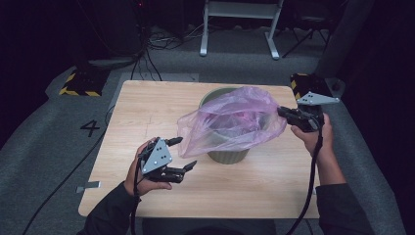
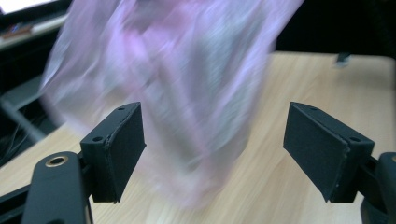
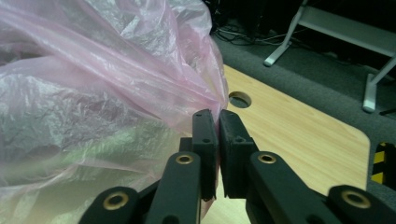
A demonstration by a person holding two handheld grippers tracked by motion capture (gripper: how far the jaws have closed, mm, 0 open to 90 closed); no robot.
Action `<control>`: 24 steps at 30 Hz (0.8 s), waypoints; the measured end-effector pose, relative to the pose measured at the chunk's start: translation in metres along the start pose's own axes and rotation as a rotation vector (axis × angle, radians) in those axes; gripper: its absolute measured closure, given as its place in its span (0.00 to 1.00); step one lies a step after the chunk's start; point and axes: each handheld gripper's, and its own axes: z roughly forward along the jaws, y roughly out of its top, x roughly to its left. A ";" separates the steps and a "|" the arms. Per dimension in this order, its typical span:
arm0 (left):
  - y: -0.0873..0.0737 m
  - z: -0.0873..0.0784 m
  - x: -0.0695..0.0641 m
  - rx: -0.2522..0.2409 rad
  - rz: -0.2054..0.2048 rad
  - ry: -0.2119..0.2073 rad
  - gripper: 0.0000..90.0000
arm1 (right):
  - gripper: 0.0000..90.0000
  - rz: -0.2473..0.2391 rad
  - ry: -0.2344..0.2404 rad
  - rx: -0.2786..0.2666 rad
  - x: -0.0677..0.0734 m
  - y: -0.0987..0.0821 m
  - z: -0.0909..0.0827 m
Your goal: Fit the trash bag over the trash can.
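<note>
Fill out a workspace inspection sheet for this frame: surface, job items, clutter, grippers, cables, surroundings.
Surface: wooden table, bare around the bin.
Job items: pink plastic bag draped over the green bin.
Clutter: nothing seen.
Grippers: left gripper open, beside the bag, nothing between its pads; right gripper shut on the bag's edge.
Cables: gripper cable trails off the table; more on the floor.
Surroundings: grey carpet, white frame legs, dark room.

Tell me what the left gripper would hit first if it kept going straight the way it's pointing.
Most likely the pink plastic bag. The left gripper has its jaws open with nothing between them, and the bag hangs right ahead, draped over the green bin. How far ahead is hard to judge, since the picture is blurred.
</note>
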 end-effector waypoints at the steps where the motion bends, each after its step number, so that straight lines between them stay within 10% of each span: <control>1: 0.000 0.000 0.000 0.000 0.000 0.000 0.23 | 0.97 -0.004 0.001 0.002 0.002 0.000 0.001; 5: 0.027 0.025 -0.023 0.005 0.095 0.010 0.22 | 0.97 -0.018 0.009 -0.001 0.009 0.001 -0.001; 9: 0.030 0.043 -0.023 0.030 0.059 0.056 0.34 | 0.97 -0.025 0.015 -0.010 0.012 0.002 -0.002; 12: 0.021 0.055 -0.014 0.045 0.052 0.043 0.74 | 0.97 -0.020 0.026 -0.013 0.012 -0.002 -0.002; 16: 0.010 0.061 -0.006 0.082 0.062 0.045 1.00 | 0.97 -0.006 0.033 -0.010 0.010 -0.007 0.000; 24: -0.022 0.082 -0.014 0.251 0.137 -0.077 1.00 | 0.97 0.054 0.030 -0.002 -0.002 -0.013 0.010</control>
